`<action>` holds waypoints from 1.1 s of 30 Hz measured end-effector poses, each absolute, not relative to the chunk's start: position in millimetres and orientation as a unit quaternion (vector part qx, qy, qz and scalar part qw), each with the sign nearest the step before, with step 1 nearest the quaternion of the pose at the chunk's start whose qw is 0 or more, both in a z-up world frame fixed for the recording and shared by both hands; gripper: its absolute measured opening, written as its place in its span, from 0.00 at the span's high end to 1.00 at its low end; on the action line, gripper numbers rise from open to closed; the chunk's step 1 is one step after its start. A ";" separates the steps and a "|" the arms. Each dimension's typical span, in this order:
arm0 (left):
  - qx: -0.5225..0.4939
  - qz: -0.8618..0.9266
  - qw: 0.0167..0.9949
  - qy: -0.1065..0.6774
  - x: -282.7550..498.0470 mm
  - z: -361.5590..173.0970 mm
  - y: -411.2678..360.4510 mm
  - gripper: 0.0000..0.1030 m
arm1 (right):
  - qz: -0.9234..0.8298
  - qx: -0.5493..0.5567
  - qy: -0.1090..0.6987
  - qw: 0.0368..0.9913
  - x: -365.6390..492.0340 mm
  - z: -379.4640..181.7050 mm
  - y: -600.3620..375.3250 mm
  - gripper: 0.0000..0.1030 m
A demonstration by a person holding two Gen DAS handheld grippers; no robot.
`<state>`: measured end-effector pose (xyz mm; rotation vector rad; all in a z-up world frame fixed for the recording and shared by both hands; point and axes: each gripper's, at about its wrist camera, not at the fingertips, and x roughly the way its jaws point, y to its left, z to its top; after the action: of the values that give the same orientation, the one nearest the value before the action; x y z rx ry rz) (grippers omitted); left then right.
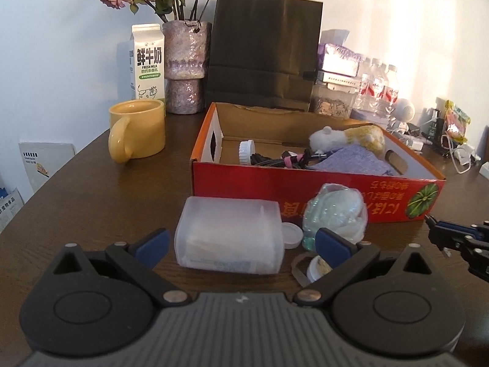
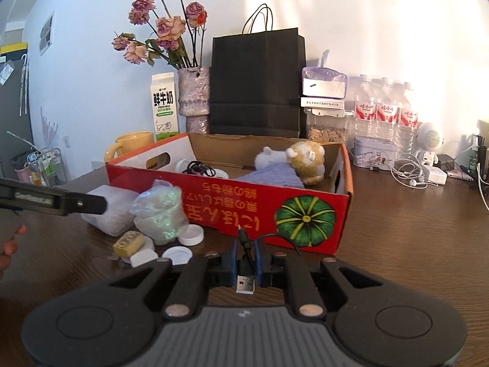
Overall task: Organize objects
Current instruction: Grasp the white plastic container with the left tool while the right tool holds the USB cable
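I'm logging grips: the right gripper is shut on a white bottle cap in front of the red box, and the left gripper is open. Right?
Not quite. The right gripper is shut on a black USB cable, not a cap, as the right wrist view shows. It is in front of the red box, and the left gripper is open.

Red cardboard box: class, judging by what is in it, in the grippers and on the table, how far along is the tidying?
Done: plush hamster and purple cloth lie in the red cardboard box. In hand: right gripper clamps a USB cable. Left: plastic container, bag, caps.
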<state>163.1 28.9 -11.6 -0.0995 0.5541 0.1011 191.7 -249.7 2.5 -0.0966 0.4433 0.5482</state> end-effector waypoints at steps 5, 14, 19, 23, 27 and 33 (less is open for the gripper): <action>-0.043 0.053 0.958 0.279 175.2 -15.0 31.3 0.00 | 0.275 -0.049 0.220 0.935 190.2 2.0 -240.7 0.90; -0.055 0.057 0.954 0.288 191.3 -22.0 41.9 0.00 | 0.273 -0.048 0.227 0.934 192.3 1.1 -236.1 0.90; -0.072 0.053 0.953 0.289 193.1 -25.3 47.4 0.00 | 0.270 -0.047 0.227 0.934 193.6 0.8 -235.6 0.90; -0.073 0.058 0.951 0.293 195.7 -29.9 46.2 0.00 | 0.270 -0.047 0.227 0.934 193.5 0.7 -234.2 0.90; -0.083 0.049 0.952 0.290 195.0 -31.6 48.1 0.19 | 0.272 -0.049 0.227 0.934 192.5 0.8 -231.8 0.90; -0.078 0.050 0.957 0.275 188.7 -32.2 45.6 0.19 | 0.273 -0.050 0.226 0.934 190.9 1.2 -231.1 0.90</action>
<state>188.7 45.6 -32.2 -0.1583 0.5571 0.1006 190.9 -231.1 1.2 -0.1012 0.4614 0.5581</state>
